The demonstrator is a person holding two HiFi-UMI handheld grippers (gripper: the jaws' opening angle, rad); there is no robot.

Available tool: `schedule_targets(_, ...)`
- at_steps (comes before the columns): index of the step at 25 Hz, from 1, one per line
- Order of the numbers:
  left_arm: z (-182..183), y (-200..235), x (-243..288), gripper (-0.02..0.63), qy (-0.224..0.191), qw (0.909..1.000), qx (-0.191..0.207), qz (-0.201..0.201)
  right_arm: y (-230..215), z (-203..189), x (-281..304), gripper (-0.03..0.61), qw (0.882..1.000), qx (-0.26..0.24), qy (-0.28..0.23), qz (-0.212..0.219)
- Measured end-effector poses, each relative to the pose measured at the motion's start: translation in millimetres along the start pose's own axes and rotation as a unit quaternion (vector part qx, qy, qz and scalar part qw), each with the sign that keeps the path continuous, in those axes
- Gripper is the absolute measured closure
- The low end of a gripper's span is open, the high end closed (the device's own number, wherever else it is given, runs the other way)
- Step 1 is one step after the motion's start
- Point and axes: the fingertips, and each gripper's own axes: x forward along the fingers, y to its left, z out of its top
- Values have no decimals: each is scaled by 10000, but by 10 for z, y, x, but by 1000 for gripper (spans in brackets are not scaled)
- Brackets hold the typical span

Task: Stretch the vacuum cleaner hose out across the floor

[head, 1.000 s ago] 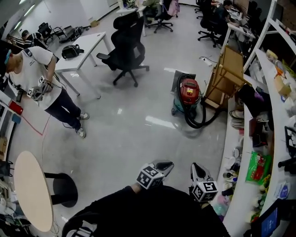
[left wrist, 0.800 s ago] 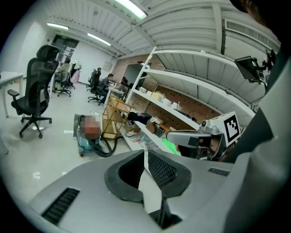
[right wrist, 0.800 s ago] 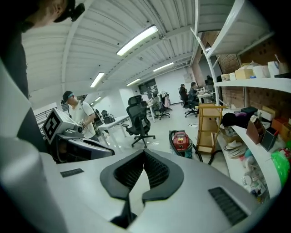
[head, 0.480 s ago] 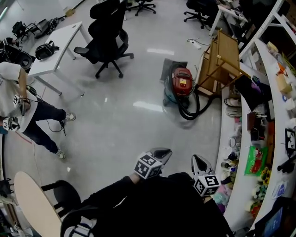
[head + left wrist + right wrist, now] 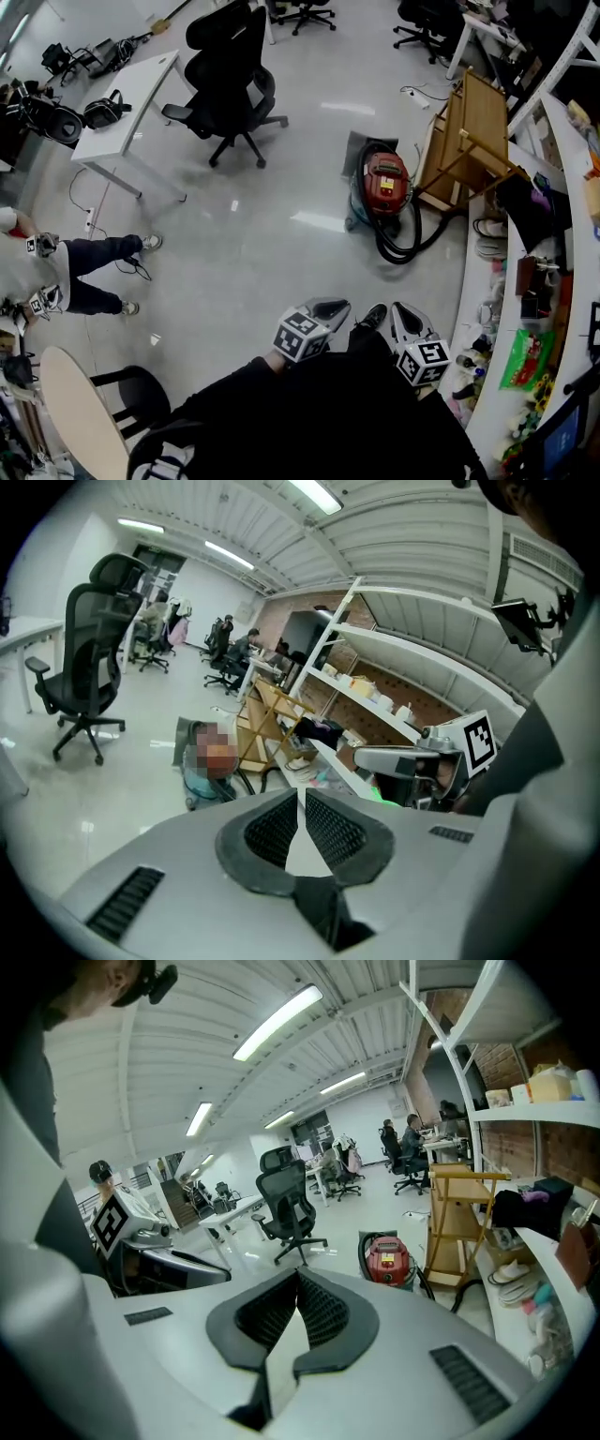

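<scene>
A red and teal vacuum cleaner [image 5: 383,184] stands on the pale floor beside a wooden rack; its black hose [image 5: 394,246] lies looped on the floor at its near right side. The vacuum cleaner [image 5: 387,1259] also shows ahead in the right gripper view, and a blurred patch covers it in the left gripper view. My left gripper [image 5: 330,309] and right gripper [image 5: 401,313] are held close to my body, well short of the vacuum. Both are shut with nothing between the jaws.
A wooden rack [image 5: 469,141] stands right of the vacuum, next to a long cluttered white counter [image 5: 525,319]. A black office chair [image 5: 230,89] and white desk [image 5: 127,98] stand at the back left. A person [image 5: 56,272] stands at the left, near a round table [image 5: 80,417].
My view has swung and moved on across the room, so the vacuum sits differently in it. The person at left has slid toward the left edge. Both grippers stay shut near my body.
</scene>
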Motion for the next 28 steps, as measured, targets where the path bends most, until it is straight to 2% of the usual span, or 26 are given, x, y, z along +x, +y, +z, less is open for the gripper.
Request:
schedule_targets(4, 498, 95, 235, 575, -153, 9989, -58, 448, -412, 452, 246, 565, 9994, -43, -148, 317)
schedule_targets(8, 959, 74, 565, 575, -251, 9973, 34, 690, -770, 771, 449, 565, 9976, -53, -152, 674)
schedule_targets(13, 1210, 16, 1086, 575, -17, 9964, 229, 819, -1388, 954, 608, 565, 9974, 116, -112, 708)
schedule_targets(18, 1412, 134, 1399, 575, 119, 9953, 151, 952, -1799, 1000, 752, 566, 9968, 439, -49, 661)
schedule_targets(23, 1653, 374, 1808, 575, 284, 9958, 136, 855, -2121, 1084, 987, 565, 9969, 568, 27, 543)
schedule_targets(28, 2034, 765, 2419, 575, 587, 9974, 284, 321, -2622, 1350, 1290, 565, 9975, 701, 59, 27)
